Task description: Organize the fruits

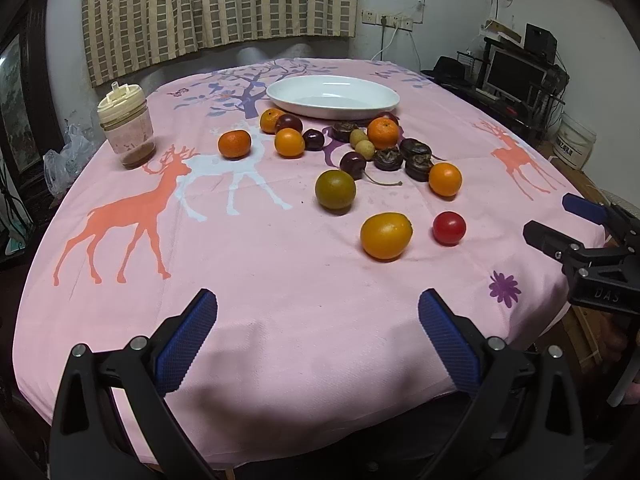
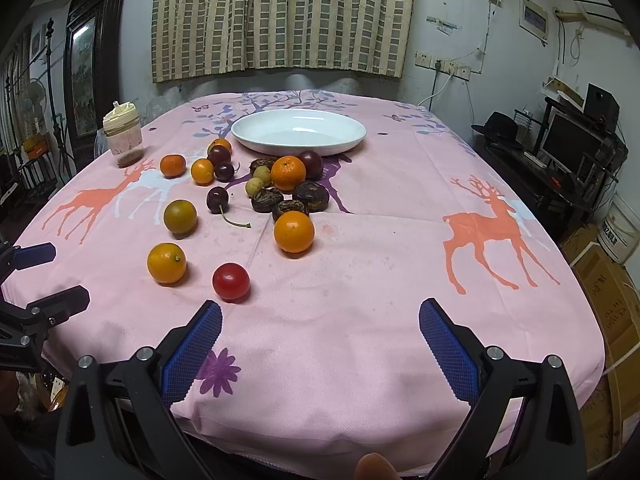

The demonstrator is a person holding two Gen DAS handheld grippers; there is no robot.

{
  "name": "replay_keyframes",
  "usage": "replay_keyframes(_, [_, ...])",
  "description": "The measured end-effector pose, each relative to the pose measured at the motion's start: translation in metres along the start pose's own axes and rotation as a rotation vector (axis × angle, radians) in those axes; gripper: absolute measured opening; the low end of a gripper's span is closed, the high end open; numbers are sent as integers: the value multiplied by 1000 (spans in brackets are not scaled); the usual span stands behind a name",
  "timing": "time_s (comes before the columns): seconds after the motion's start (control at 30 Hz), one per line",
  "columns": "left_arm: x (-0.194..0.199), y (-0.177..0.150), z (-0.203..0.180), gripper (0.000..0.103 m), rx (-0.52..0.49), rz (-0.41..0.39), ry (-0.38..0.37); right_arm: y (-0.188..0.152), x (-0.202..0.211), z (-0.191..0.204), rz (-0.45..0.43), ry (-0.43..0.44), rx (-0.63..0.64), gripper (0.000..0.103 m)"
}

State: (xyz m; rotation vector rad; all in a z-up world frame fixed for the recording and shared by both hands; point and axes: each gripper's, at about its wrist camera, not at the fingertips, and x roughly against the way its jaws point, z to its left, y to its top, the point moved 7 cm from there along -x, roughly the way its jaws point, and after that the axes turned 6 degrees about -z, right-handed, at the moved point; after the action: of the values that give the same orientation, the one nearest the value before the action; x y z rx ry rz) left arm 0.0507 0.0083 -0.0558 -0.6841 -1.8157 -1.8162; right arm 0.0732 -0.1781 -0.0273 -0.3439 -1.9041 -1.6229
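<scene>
Several fruits lie loose on the pink deer tablecloth (image 1: 280, 264) in front of an empty white oval dish (image 1: 333, 96), which also shows in the right wrist view (image 2: 298, 131). Nearest are a red tomato (image 2: 231, 281), an orange citrus (image 2: 166, 263), a green citrus (image 2: 180, 216) and an orange (image 2: 293, 231). Dark cherries, small brown fruits and more oranges cluster near the dish (image 2: 276, 184). My left gripper (image 1: 318, 316) is open and empty above the near table edge. My right gripper (image 2: 320, 328) is open and empty, just short of the tomato; it also shows in the left wrist view (image 1: 556, 220).
A lidded plastic jar (image 1: 126, 126) with brown contents stands at the far left of the table. Curtains hang behind the table. Shelves with a monitor (image 2: 572, 144) and boxes stand to the right. A dark cabinet stands at the left.
</scene>
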Motion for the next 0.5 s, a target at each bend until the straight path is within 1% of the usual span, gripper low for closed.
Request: replay_keyframes(0.5, [0,0,0,99,-2,4,5,1,1,-1,-2,-1,0,99])
